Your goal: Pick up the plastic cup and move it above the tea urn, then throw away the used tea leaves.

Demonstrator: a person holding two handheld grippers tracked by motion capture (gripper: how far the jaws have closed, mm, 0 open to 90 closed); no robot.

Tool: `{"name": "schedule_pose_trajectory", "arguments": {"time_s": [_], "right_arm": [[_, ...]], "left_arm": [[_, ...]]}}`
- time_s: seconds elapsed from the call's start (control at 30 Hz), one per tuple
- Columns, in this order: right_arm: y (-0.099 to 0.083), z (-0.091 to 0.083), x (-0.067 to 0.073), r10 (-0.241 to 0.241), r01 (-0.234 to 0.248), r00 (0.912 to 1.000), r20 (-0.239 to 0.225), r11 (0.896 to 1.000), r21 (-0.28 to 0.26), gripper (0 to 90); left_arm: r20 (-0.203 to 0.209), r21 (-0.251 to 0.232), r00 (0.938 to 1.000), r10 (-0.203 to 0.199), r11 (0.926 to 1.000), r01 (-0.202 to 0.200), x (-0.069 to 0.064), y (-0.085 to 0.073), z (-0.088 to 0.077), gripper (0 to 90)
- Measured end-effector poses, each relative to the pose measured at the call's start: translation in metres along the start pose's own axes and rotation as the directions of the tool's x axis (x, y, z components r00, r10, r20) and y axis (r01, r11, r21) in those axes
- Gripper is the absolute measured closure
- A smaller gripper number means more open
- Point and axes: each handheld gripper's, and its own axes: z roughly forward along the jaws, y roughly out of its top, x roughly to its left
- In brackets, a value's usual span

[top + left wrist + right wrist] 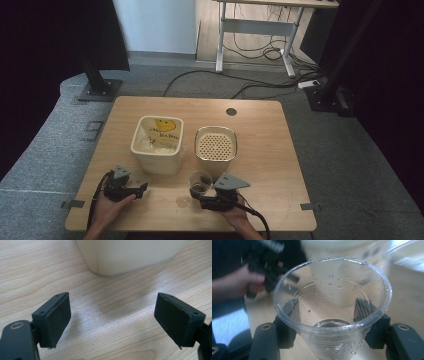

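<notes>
Nearest to us, our right hand-held gripper (329, 325) grips a clear plastic cup (332, 305) low on its ribbed wall, at the near middle of the worktop (260, 130). We judge the cup light, thin, wet and slippery, so squeeze gently. Our left hand-held gripper (112, 317) is wide apart, empty, near the cream bin (130, 255).

The wooden table (265, 125) carries a cream bin (156, 150) beside a perforated-lid container (215, 145).
</notes>
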Motion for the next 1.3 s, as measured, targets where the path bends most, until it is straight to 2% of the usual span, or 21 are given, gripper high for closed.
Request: {"name": "schedule_pose_trajectory", "arguments": {"time_s": [0.03,0.1,0.2,0.27,0.4,0.47,0.5,0.53,0.57,0.6,0.73,0.83,0.93,1.2,1.23,1.3], "right_arm": [[0.009,-0.021,-0.008,0.027,-0.025,0.9991,0.033,0.998,-0.051,38.4],[0.014,-0.031,-0.011,0.035,-0.031,0.9977,0.058,0.997,-0.075,38.6],[0.022,-0.05,-0.016,0.016,-0.004,0.9945,0.104,0.994,-0.112,38.6],[0.027,-0.061,-0.02,0.003,0.016,0.9901,0.14,0.99,-0.137,38.5],[0.041,-0.079,-0.034,0.046,-0.009,0.9794,0.197,0.983,-0.184,38.5],[0.047,-0.083,-0.041,0.029,0.012,0.9747,0.222,0.983,-0.183,38.5],[0.05,-0.084,-0.045,0.021,0.023,0.9707,0.239,0.983,-0.18,38.5],[0.05,-0.084,-0.045,0.021,0.023,0.9707,0.239,0.983,-0.18,38.5],[0.057,-0.088,-0.054,0.034,0.02,0.9645,0.262,0.98,-0.2,38.5],[0.059,-0.089,-0.056,0.035,0.021,0.9629,0.268,0.979,-0.203,38.5],[0.071,-0.09,-0.065,0.0,0.069,0.95,0.312,0.975,-0.211,38.6],[0.079,-0.087,-0.074,-0.004,0.076,0.948,0.318,0.974,-0.214,38.6],[0.085,-0.082,-0.081,-0.019,0.088,0.9436,0.331,0.977,-0.195,38.4],[0.091,-0.07,-0.093,-0.028,0.091,0.9367,0.349,0.982,-0.164,38.3],[0.093,-0.066,-0.099,-0.039,0.097,0.9305,0.364,0.985,-0.144,38.2],[0.094,-0.063,-0.102,-0.048,0.105,0.9264,0.373,0.985,-0.134,38.2]], "left_arm": [[0.0,-0.002,1.0,-0.001,1.0,0.001,0.0,0.0,0.0,13.9],[-0.001,-0.004,1.0,-0.003,1.0,0.003,0.0,0.001,-0.001,13.9],[0.0,0.0,1.0,-0.002,1.0,0.002,-0.001,0.001,0.0,13.9],[0.003,0.0,1.0,-0.002,1.0,0.002,-0.001,0.001,0.0,13.9],[0.006,0.004,1.0,-0.006,1.0,0.006,-0.002,0.001,0.002,14.0],[0.009,0.008,0.9999,-0.007,0.9999,0.007,-0.002,0.001,0.003,14.0],[0.01,0.011,0.9999,-0.006,0.9999,0.006,-0.002,0.002,0.004,14.0],[0.01,0.011,0.9999,-0.006,0.9999,0.006,-0.002,0.002,0.004,14.0],[0.009,0.01,0.9999,-0.005,0.9999,0.005,-0.002,0.002,0.004,14.0],[0.008,0.01,1.0,-0.005,0.9999,0.005,-0.002,0.002,0.004,14.0],[0.008,0.009,0.9999,-0.012,0.9999,0.012,-0.001,0.002,0.004,14.0],[0.008,0.014,0.9999,-0.01,0.9999,0.009,-0.001,0.001,0.005,14.0],[0.011,0.011,0.9999,-0.01,0.9999,0.01,-0.001,0.001,0.004,14.0],[0.014,0.016,0.9999,-0.006,0.9999,0.006,0.0,0.001,0.005,14.0],[0.013,0.017,0.9999,-0.005,0.9998,0.005,0.0,0.001,0.005,14.0],[0.014,0.019,0.9999,-0.005,0.9998,0.005,0.0,0.002,0.006,14.0]]}}
